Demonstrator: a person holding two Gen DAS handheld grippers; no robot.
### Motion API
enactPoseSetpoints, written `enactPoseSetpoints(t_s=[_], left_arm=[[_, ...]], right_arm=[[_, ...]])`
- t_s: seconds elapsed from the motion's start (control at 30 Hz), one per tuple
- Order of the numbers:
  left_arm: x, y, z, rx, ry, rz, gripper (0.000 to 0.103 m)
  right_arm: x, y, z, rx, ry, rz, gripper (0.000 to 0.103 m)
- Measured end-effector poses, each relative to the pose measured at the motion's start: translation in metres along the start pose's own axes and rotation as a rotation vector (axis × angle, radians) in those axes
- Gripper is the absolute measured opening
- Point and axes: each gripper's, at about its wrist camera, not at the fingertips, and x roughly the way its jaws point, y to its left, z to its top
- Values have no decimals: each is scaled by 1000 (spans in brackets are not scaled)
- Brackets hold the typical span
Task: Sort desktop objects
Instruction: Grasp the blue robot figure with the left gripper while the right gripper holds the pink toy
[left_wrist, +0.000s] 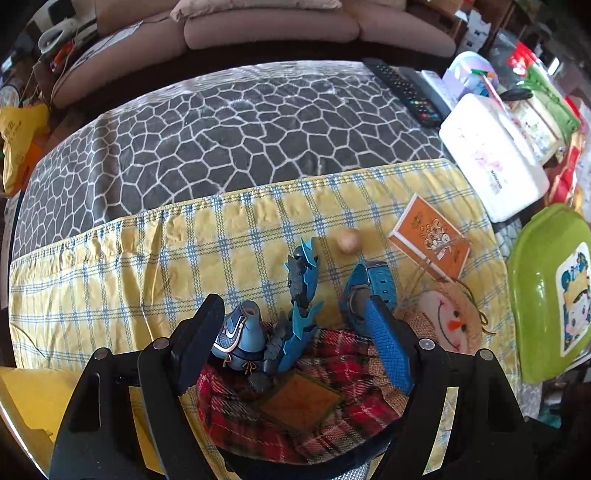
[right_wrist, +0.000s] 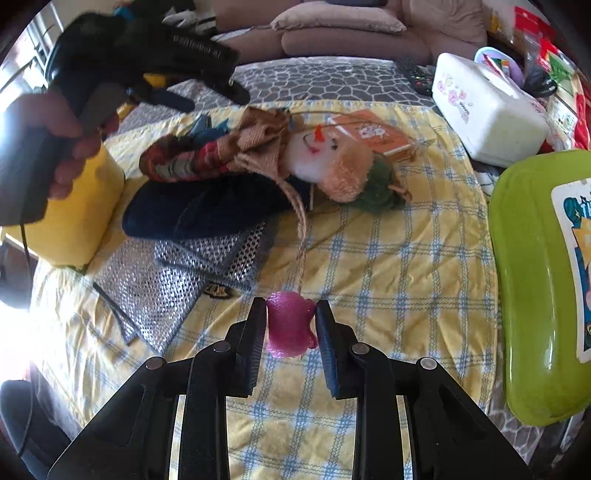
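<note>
The grey patterned cloth (left_wrist: 236, 125) lies bare (passable); the scarecrow doll (right_wrist: 288, 162) blocks the middle.

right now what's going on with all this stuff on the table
A person is sorting toys on a yellow checked cloth with a handheld gripper in each hand. The right gripper is shut on a small pink toy low over the cloth. The left gripper is open above a blue figurine lying on a scarecrow doll, not gripping yet.
</note>
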Motion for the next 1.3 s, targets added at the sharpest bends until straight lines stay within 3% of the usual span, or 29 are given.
enactPoseSetpoints(t_s=[0.13,0.23,0.37,0.43,0.5,0.6,0.7,0.83,0.9,1.0,1.1,1.23,1.3], left_arm=[[13,-2,2,35,38,76,76],[26,-6,4,78,79,72,76],[47,-32,7,245,129,163,76],[52,-36,11,260,144,161,67],[52,-37,15,254,150,158,23],[54,-39,14,290,145,192,18],[43,-34,13,248,105,173,16],[0,-28,14,224,11,114,16],[-29,-23,14,216,-42,79,1],[-73,-16,9,209,-115,24,1],[-97,-15,3,234,-136,34,0],[-88,-19,4,271,-116,90,3],[-69,-22,7,267,-91,108,12]], right_arm=[[-14,-13,7,67,-59,35,27],[-20,-17,10,97,-83,47,27],[-24,-21,12,117,-99,54,27],[-25,-23,13,124,-104,56,27],[-26,-23,13,126,-107,58,27],[-27,-25,13,131,-108,60,27],[-27,-27,14,137,-108,61,27],[-32,-25,16,145,-130,74,27],[-38,-22,19,154,-151,91,27],[-47,-16,25,164,-192,133,27],[-56,-4,31,157,-230,160,27],[-62,6,34,149,-250,168,27],[-60,6,34,157,-244,164,27]])
